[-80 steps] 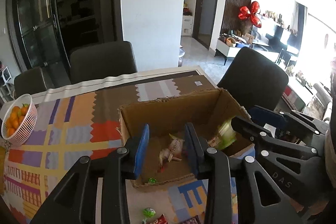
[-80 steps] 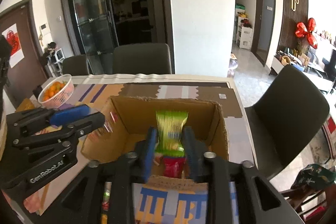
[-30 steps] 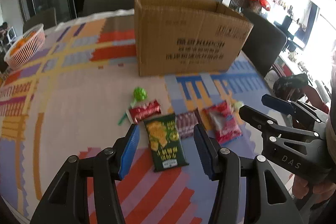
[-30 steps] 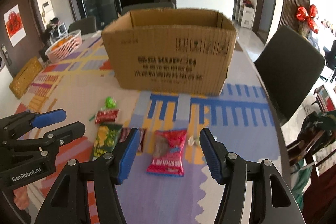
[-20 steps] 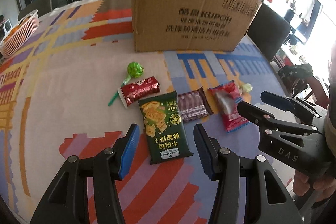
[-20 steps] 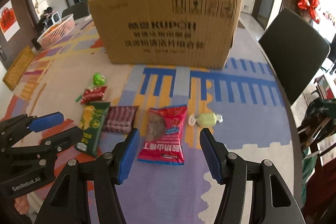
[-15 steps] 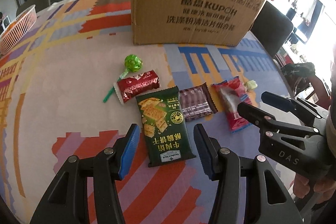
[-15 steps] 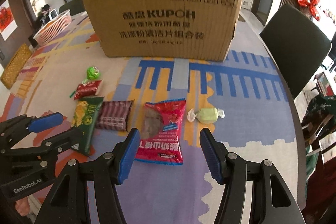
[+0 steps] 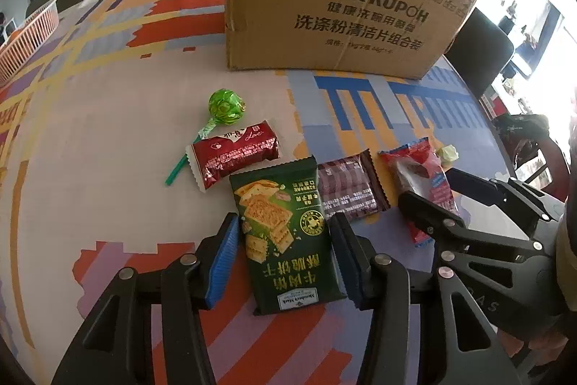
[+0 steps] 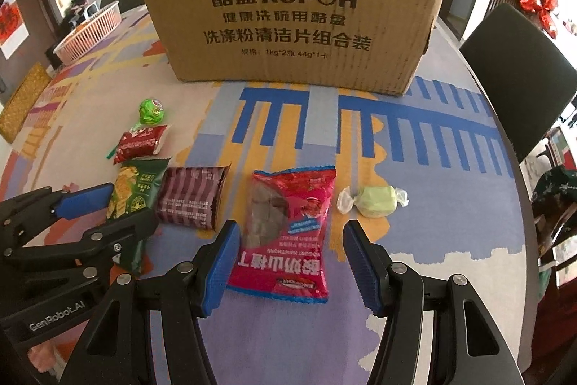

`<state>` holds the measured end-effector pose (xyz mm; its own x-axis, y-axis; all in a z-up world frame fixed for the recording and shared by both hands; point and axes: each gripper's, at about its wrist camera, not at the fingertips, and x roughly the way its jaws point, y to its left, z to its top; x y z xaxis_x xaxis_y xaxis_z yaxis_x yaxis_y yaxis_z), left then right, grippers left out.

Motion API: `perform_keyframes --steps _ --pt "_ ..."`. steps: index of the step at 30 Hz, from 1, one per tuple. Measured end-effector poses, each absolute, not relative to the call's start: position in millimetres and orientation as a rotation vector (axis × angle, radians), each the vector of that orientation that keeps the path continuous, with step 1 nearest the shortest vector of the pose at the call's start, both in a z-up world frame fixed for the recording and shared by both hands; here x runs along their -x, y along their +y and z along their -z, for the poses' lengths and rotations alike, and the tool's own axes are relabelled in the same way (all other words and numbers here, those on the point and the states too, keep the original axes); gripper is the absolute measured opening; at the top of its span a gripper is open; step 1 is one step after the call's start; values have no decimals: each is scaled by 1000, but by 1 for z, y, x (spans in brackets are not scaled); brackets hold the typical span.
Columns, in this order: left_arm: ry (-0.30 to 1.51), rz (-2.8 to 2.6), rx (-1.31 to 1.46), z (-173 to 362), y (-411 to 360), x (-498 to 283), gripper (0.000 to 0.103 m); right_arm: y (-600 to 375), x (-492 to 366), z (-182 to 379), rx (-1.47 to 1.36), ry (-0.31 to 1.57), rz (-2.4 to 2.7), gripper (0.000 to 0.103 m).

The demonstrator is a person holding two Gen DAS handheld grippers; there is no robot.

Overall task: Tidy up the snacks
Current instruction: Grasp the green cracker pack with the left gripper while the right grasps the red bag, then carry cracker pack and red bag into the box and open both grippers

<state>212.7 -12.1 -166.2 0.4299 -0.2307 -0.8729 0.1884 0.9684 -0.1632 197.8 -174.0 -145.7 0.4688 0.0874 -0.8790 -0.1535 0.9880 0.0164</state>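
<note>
Several snacks lie on the patterned tablecloth in front of a cardboard box (image 9: 324, 6) (image 10: 288, 24). My left gripper (image 9: 285, 222) hangs low over a dark green cracker packet (image 9: 285, 240). Its jaws are closing with the packet between them, the pads near its edges but not pressing. My right gripper (image 10: 291, 230) stands open astride a red snack packet (image 10: 288, 204), with a gap on each side. Beside these lie a brown striped packet (image 10: 191, 197), a dark red packet (image 9: 234, 157), a green lollipop (image 9: 225, 105) and a pale green candy (image 10: 375, 201).
A pink-white basket (image 10: 90, 31) stands at the far left of the table. A dark chair (image 10: 515, 78) stands past the table's curved right edge. A yellow woven mat (image 10: 21, 96) lies at the left edge.
Both grippers left the box, came back over the table and sank toward the snacks, which now loom larger. The left jaws have narrowed a little around the green packet.
</note>
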Motion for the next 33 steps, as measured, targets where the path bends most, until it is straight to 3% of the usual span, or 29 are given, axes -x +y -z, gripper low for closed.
perform_keyframes --steps 6,9,13,33 --pt "1093 258 38 167 -12 -215 46 -168 -199 154 101 1077 -133 59" --pt "1091 258 35 167 -13 -215 44 -165 -197 154 99 1074 -149 48" --pt "1094 255 45 167 -11 -216 43 -164 -194 153 101 1069 -145 44" --pt "921 265 37 99 -14 -195 43 -180 -170 89 40 918 -161 43"
